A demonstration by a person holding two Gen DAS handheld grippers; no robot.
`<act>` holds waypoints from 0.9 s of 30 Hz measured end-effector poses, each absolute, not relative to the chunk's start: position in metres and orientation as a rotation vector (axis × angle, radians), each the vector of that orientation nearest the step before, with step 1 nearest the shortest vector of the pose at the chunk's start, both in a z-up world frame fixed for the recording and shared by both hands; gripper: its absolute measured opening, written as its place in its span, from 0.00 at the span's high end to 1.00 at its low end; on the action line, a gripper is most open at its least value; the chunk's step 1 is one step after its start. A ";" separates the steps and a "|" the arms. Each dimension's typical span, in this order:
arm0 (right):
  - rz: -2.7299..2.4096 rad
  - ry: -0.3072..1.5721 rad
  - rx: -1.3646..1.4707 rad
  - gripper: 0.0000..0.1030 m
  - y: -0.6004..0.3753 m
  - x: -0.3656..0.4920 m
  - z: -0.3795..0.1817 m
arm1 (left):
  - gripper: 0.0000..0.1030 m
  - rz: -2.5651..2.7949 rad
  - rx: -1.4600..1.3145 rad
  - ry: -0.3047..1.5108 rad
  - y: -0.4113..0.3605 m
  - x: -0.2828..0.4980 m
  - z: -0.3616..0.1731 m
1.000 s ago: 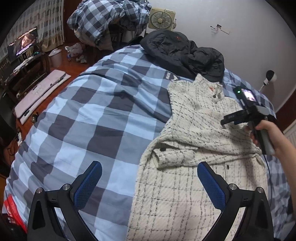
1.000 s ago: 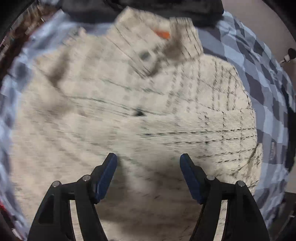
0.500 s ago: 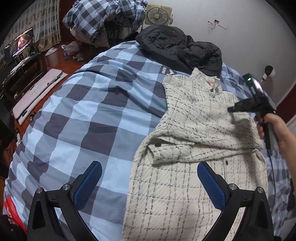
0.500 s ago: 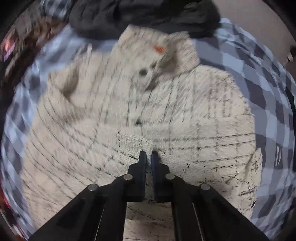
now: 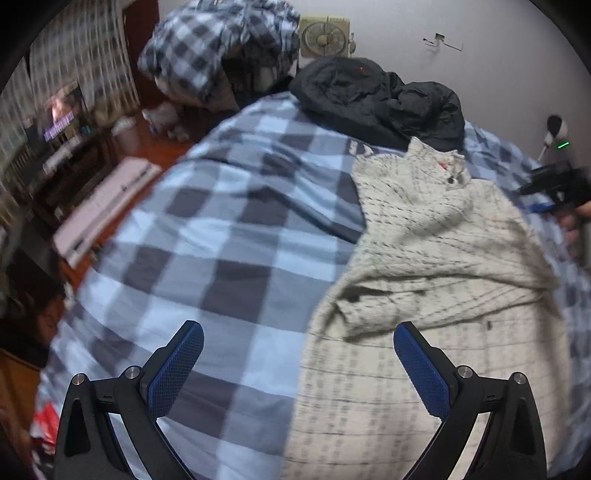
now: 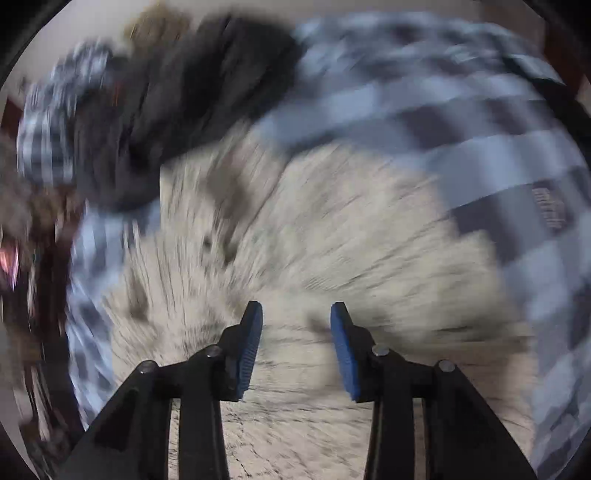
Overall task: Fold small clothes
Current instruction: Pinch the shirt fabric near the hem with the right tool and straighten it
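Note:
A cream checked jacket (image 5: 436,251) lies spread on the blue plaid bed (image 5: 221,236), one sleeve folded across its middle. My left gripper (image 5: 298,363) hovers open above the jacket's lower left edge, nothing between its blue pads. In the left wrist view my right gripper (image 5: 554,184) shows at the far right edge, held by a hand beside the jacket's shoulder. In the blurred right wrist view, my right gripper (image 6: 296,347) hangs above the cream jacket (image 6: 332,236); its jaws are opening and nothing is between them.
A black jacket (image 5: 380,99) is heaped at the bed's far end, just past the cream collar. A plaid bundle (image 5: 218,51) and a fan (image 5: 323,35) stand by the wall. At left are the floor, a pink board (image 5: 107,206) and a lit screen (image 5: 61,114).
The right gripper shut above the jacket's middle, then lifted, rolled and moved right toward the jacket's shoulder, its jaws parting again. The left gripper stayed in place, open.

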State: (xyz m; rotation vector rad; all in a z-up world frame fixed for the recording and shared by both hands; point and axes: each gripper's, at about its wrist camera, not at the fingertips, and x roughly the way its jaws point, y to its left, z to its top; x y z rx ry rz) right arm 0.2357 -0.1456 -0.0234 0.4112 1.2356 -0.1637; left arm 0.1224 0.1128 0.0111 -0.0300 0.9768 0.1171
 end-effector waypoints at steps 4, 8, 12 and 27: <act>-0.196 1.160 0.307 0.49 -0.183 0.182 0.064 | 0.00 0.182 0.091 0.902 0.105 0.104 0.025; -0.151 1.169 0.278 0.35 -0.224 0.106 0.153 | 0.00 0.112 0.132 0.913 0.098 0.081 0.028; -0.210 1.140 0.319 0.06 -0.255 0.011 0.209 | 0.00 -0.026 0.093 0.925 0.092 0.056 0.033; -0.140 1.562 0.344 0.05 -0.293 -0.097 -0.004 | 0.01 -0.161 0.189 1.181 0.082 0.015 -0.032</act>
